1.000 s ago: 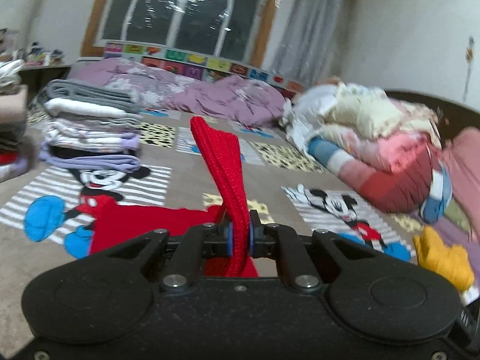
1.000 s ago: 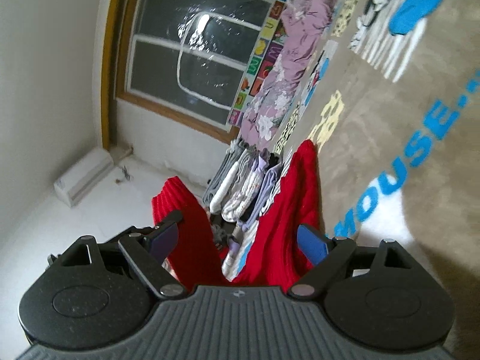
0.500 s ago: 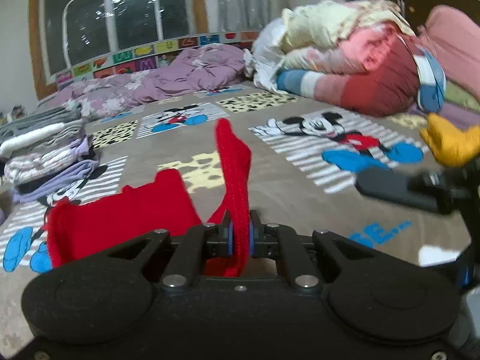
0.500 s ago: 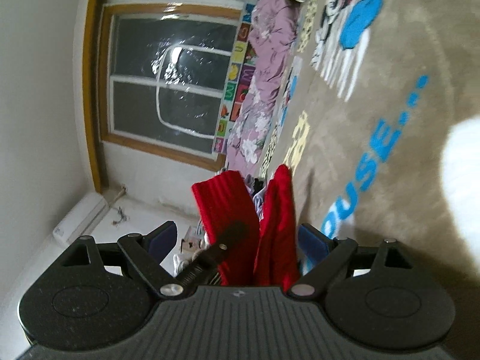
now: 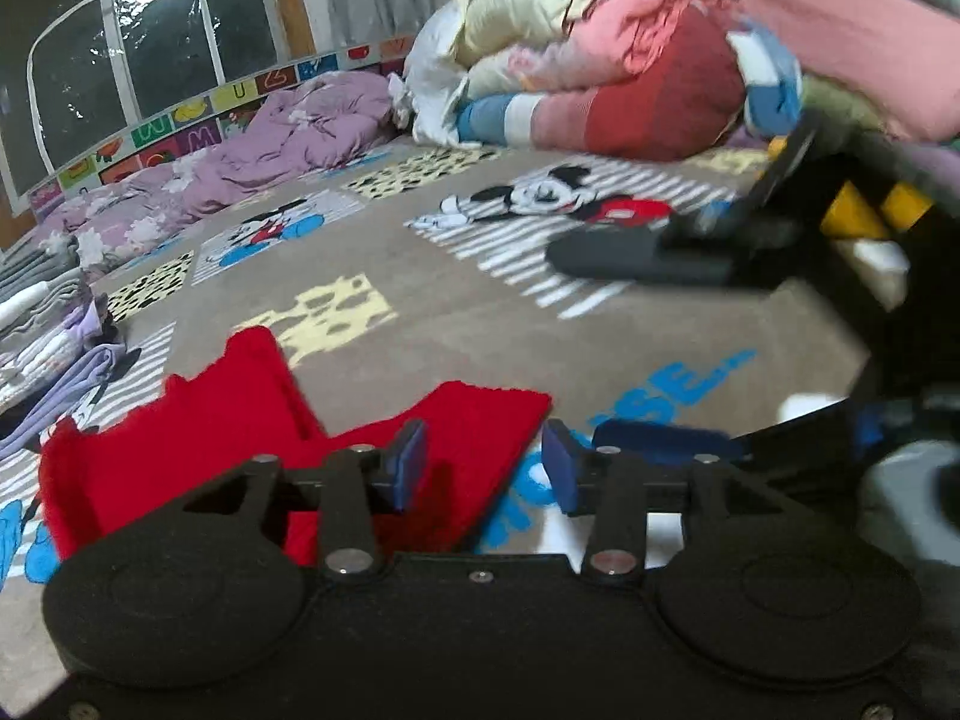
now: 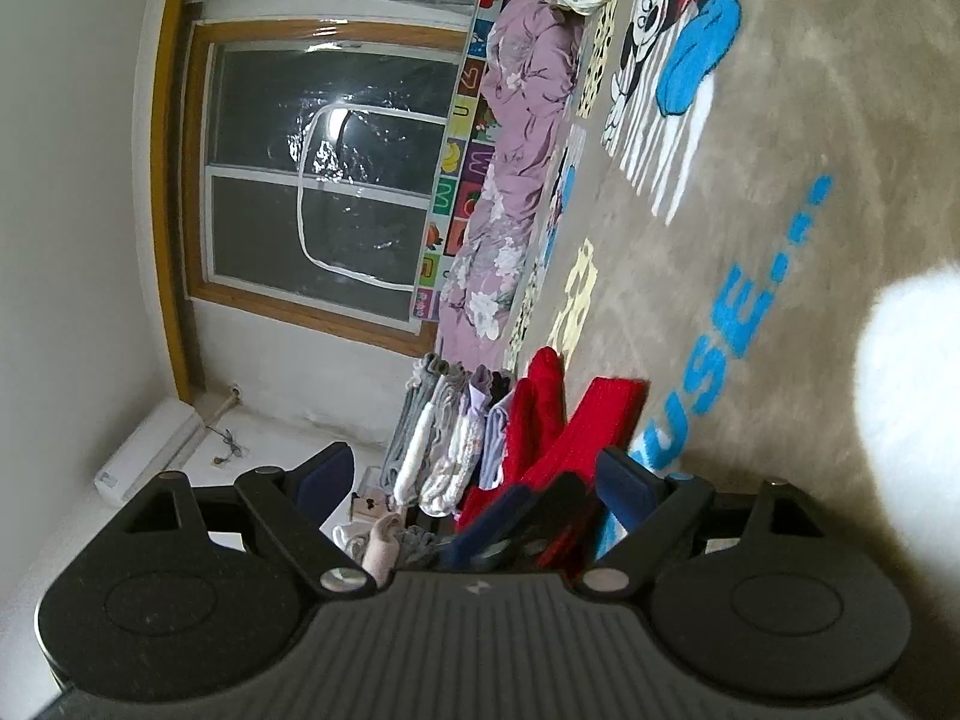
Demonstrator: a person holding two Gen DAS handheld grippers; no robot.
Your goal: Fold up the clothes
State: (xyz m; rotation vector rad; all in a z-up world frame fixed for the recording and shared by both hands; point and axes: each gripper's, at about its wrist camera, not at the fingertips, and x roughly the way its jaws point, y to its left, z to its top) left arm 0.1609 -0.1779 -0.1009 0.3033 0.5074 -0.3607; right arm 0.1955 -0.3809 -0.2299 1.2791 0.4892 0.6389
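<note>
A red knit garment [image 5: 240, 420] lies flat on the cartoon-print blanket [image 5: 540, 324], just ahead of my left gripper [image 5: 483, 465]. That gripper's jaws are opening; the left pad hovers over the garment's right edge and nothing is pinched between the pads. My right gripper [image 6: 474, 477] is open, rolled on its side, with the red garment [image 6: 576, 426] in front of it. The tips of the left gripper's fingers [image 6: 498, 516] show between its jaws. In the left wrist view the right gripper [image 5: 690, 348] stands wide open at the right, close beside the garment.
A stack of folded clothes [image 5: 54, 330] sits at the left, also in the right wrist view as a stack [image 6: 444, 438]. A heap of unfolded clothes [image 5: 600, 78] fills the far right. A purple quilt [image 5: 288, 144] lies under the window [image 5: 138, 42].
My left gripper was shut on a raised strip of the red garment; it has sunk and let go, and the cloth now lies flat. The right gripper has come closer on the right.
</note>
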